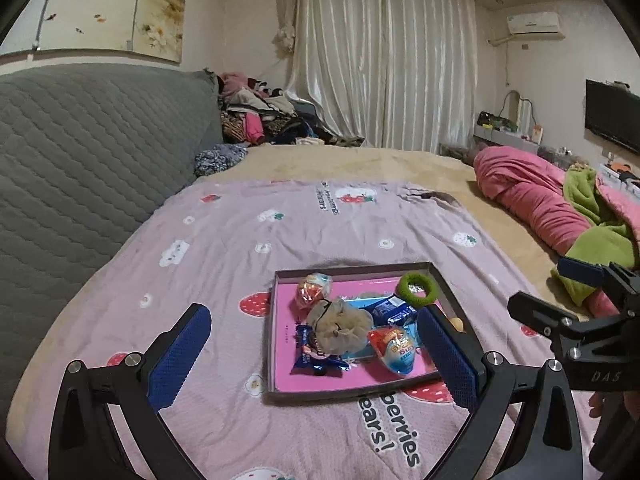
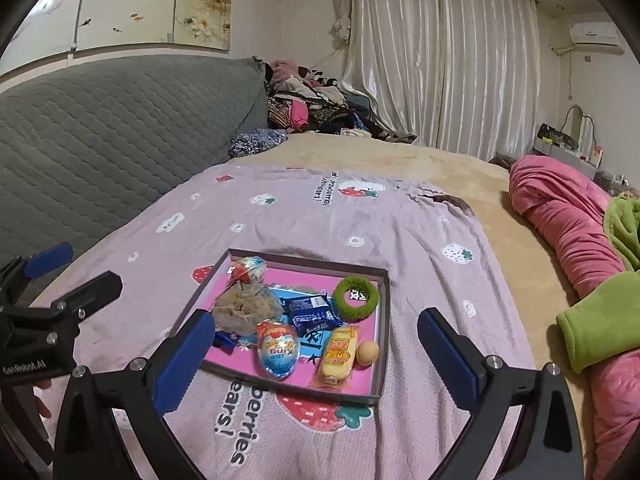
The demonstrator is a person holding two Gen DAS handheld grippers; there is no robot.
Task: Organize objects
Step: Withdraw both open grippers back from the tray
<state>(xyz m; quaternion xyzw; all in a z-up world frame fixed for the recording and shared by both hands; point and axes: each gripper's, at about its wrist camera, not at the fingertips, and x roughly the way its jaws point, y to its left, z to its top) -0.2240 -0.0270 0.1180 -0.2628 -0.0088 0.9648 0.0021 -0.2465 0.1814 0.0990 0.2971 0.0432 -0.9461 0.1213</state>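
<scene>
On the bed, over a lilac sheet printed with strawberries, sits a shallow tray with a pink floor. Inside it lie a green ring at the far right, a beige scrunchie to the left, two foil eggs, blue wrappers, a yellow packet and a small ball near the right wall. Both grippers hover on the near side of the tray, left gripper and right gripper each spread wide and holding nothing. A pink quilt lies far right.
</scene>
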